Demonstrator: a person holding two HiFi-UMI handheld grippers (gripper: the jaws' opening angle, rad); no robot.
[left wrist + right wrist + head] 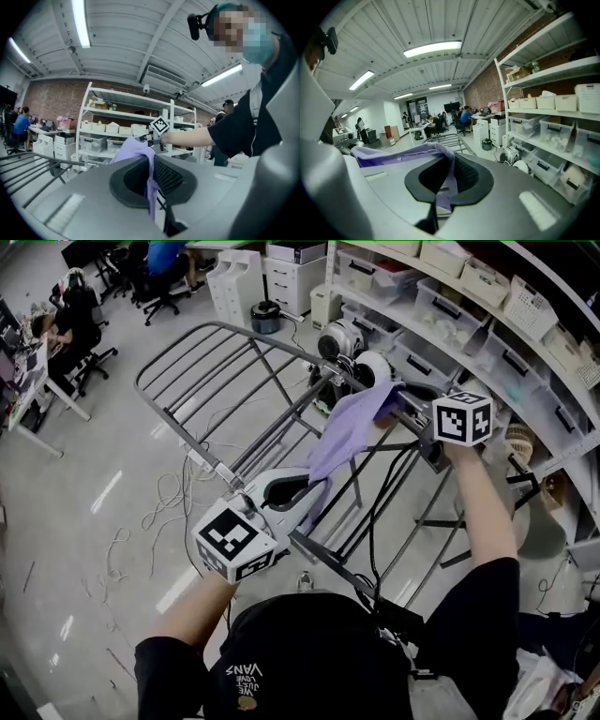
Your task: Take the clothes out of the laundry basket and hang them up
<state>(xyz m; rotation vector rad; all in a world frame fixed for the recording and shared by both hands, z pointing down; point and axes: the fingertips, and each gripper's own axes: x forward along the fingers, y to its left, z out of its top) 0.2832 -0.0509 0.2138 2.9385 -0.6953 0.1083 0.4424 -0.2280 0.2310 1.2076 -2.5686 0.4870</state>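
Left gripper (312,487): fingers pressed together on a fold of the lavender garment (342,432). In the left gripper view (151,180) the cloth (133,150) comes up out of the closed jaws. A short tail hangs below the fingers and the rest runs ahead of them toward the other gripper.

Right gripper (386,407): fingers likewise closed, pinching the opposite edge of the same garment. In the right gripper view (443,180) the cloth (403,152) passes between the fingers and leads off to their left as a band, with a small end hanging below the pinch.

Garment position: it is held between the two pairs of fingers as a slack strip, gripped at each end and clear of the floor.

Drying rack (216,371): grey metal, with its wing of parallel rails beyond and to the left of the left fingers. Its frame lies under the span of cloth. Whether the cloth touches a rail cannot be made out.

Shelving (469,306) with white bins stands beyond the right fingers.
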